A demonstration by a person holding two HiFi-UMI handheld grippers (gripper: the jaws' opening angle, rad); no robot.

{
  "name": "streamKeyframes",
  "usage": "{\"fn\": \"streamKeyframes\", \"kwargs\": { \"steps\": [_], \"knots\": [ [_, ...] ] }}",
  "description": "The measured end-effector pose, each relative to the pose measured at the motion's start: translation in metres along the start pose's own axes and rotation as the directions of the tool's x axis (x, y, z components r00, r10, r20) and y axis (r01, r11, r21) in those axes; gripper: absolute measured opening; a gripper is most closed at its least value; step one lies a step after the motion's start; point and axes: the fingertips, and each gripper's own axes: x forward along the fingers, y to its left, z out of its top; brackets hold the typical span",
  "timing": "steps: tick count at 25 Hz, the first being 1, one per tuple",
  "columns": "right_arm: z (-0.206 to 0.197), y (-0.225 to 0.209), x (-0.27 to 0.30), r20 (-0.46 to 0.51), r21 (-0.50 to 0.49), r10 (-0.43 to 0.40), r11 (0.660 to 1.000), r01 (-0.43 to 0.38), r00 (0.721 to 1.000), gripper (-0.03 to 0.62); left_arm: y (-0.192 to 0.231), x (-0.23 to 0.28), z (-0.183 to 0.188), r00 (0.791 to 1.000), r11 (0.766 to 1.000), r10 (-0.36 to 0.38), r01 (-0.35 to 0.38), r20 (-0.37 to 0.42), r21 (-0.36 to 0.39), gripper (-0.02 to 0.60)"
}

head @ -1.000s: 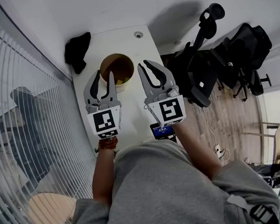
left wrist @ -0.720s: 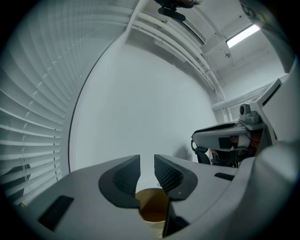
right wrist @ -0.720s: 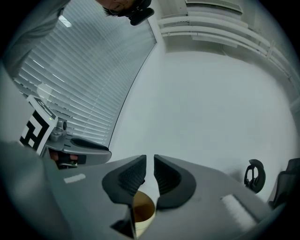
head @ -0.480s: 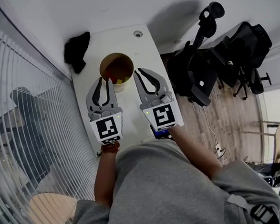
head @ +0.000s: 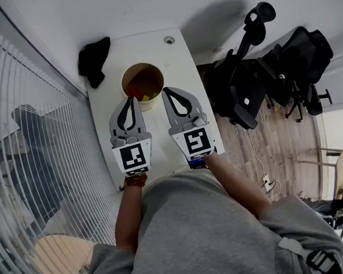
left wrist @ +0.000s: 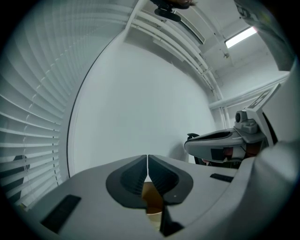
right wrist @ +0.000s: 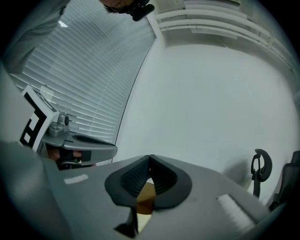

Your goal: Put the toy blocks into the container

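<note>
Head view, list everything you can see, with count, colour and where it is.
table: one, white, centre
container: one, tan, round, on the table
toy blocks: a few, red and yellow, inside the container
cloth: one, black, table's far left corner
office chairs: at least two, black, right
window blinds: one set, white, left
left hand-held gripper: one, grey, near the container, jaws just closed, empty
right hand-held gripper: one, grey, alongside, jaws just closed, empty

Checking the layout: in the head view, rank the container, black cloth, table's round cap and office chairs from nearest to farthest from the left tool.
From the left tool, whose jaws have just closed on nothing:
1. Container, just ahead of its tips.
2. Black cloth, far left edge of the table.
3. Round cap, table's far end.
4. Office chairs, off to the right.
</note>
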Motion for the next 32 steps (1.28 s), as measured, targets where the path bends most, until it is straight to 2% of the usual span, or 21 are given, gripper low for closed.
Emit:
{"fn": "streamKeyframes", "kwargs": {
  "steps": [4, 20, 32],
  "knots": [
    [-0.002, 0.0, 0.0, -0.008, 0.006, 0.004, 1.0, -0.004, 1.0, 0.012, -0.004, 0.001, -0.003, 1.0, 1.0, -0.02, 0.02, -0.023, -0.008, 0.008],
    [-0.009, 0.001, -0.004, -0.03, 0.005, 0.004, 1.0, -0.004, 1.0, 0.012, -0.016, 0.005, -0.01, 0.997, 0.997, -0.069, 0.069, -0.026, 0.026, 0.008],
    [-0.021, 0.011, -0.003, -0.073, -0.002, 0.053, 0.999, -0.054, 0.996, 0.011, -0.02, 0.004, -0.012, 0.996, 0.995, -0.084, 0.085, -0.034, 0.056, 0.008]
  ]
}}
